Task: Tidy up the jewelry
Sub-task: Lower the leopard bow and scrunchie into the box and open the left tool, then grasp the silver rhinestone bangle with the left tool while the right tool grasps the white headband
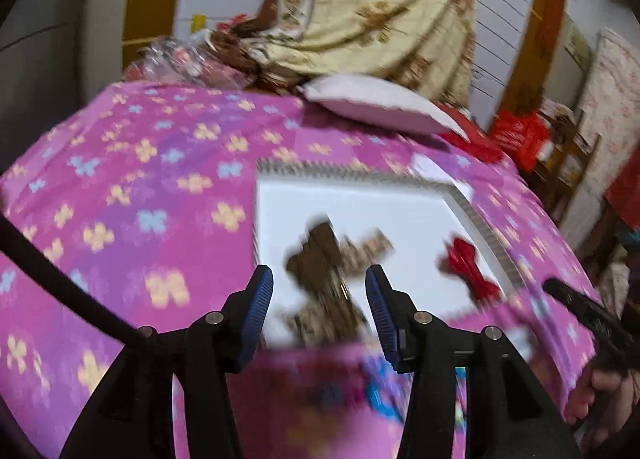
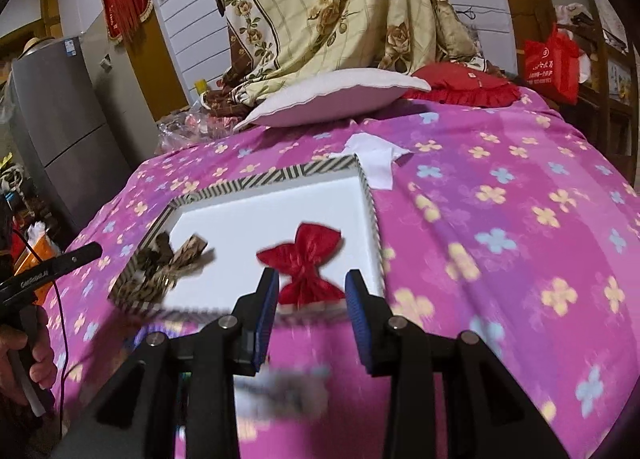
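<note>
Claws (image 1: 319, 301) (image 2: 312, 305) parted, empty

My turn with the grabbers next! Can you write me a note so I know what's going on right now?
Left gripper: open, holding nothing, above the leopard-print bow.
Right gripper: open, holding nothing, above the red bow.
Both bows lie apart inside the white tray with the striped rim, on the pink flowered bedspread.
Done: two bows are in the tray.
Left: something blurry lies near the grippers, too unclear to name; check it.
</note>
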Demonstrator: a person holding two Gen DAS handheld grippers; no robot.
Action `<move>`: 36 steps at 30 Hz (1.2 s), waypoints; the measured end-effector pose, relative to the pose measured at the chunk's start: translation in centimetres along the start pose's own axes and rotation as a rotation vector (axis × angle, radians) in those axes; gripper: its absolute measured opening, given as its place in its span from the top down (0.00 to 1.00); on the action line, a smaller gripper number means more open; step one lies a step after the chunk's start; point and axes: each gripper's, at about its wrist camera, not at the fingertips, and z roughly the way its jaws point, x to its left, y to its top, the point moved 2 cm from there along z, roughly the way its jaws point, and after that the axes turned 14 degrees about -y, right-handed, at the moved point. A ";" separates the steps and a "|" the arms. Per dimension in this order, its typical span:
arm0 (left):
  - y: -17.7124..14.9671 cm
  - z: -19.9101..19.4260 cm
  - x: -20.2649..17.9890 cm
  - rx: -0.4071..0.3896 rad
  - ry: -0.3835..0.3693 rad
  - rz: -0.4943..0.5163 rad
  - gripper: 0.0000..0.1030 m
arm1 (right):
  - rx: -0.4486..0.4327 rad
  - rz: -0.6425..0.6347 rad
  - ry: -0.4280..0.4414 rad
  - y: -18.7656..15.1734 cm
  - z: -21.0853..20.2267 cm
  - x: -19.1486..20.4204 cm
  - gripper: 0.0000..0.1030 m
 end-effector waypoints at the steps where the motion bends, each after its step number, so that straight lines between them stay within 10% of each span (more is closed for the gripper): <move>1: -0.9 -0.2 -0.4 0.022 -0.025 0.003 0.61 | 0.003 -0.010 0.008 -0.5 -0.7 -0.1 0.65; 8: -7.1 1.8 -6.4 0.260 -0.223 0.189 0.62 | 0.057 -0.073 0.066 -4.2 -3.0 0.5 0.37; 13: -8.3 4.2 -9.5 0.340 -0.197 0.314 0.62 | 0.100 -0.085 0.091 -5.0 -2.0 0.5 0.37; 21: -7.6 3.2 -8.4 0.254 -0.162 0.290 0.62 | 0.154 -0.194 0.098 -5.6 1.0 2.9 0.37; 26: -6.9 3.6 -5.6 0.239 -0.088 0.232 0.66 | 0.150 -0.185 0.093 -5.6 1.4 2.6 0.55; 28: -7.2 4.1 -5.7 0.255 -0.089 0.248 0.68 | 0.157 -0.202 0.086 -5.7 1.3 2.7 0.86; 36: -7.8 5.2 -5.7 0.283 -0.086 0.258 0.86 | 0.123 -0.213 0.076 -5.6 -0.3 2.7 0.88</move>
